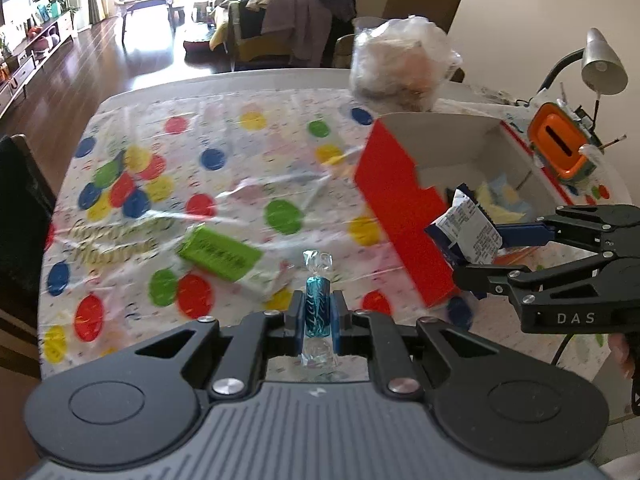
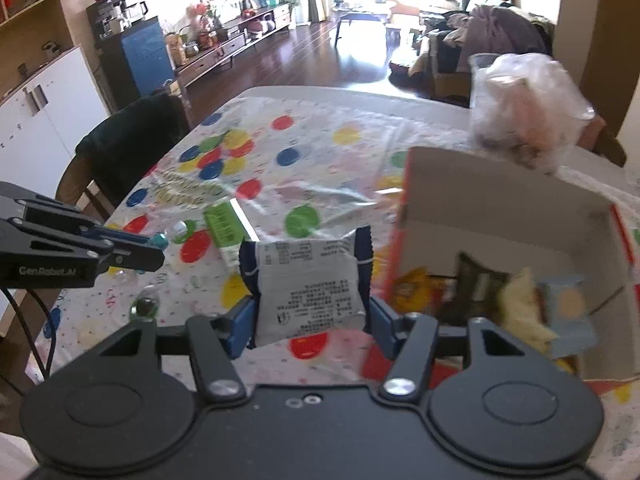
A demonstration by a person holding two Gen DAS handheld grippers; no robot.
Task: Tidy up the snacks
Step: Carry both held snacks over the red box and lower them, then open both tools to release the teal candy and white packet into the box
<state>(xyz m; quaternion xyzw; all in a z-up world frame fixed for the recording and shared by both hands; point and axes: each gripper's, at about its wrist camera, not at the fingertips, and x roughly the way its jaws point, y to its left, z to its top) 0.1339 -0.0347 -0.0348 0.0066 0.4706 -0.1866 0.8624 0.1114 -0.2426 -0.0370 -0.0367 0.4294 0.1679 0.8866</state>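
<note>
I am working in a home, at a dining table (image 1: 132, 98) open to a living room. The table carries a polka-dot party cloth (image 1: 224, 168) under clear film. Wooden chairs (image 2: 132, 148) stand at its edges. Beyond lies dark wood flooring (image 2: 320, 56), a low sideboard (image 2: 240, 36) crowded with ornaments and plants, a coffee table (image 1: 146, 2), and a sofa heaped with clothes (image 1: 296, 4). A desk lamp (image 1: 602, 64) stands on the table's far corner.

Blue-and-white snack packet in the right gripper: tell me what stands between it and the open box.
Nothing visible does. The right gripper holds the snack packet just left of the box, whose open top faces up, with room among the snacks inside. Only its red side wall must be cleared.
</note>
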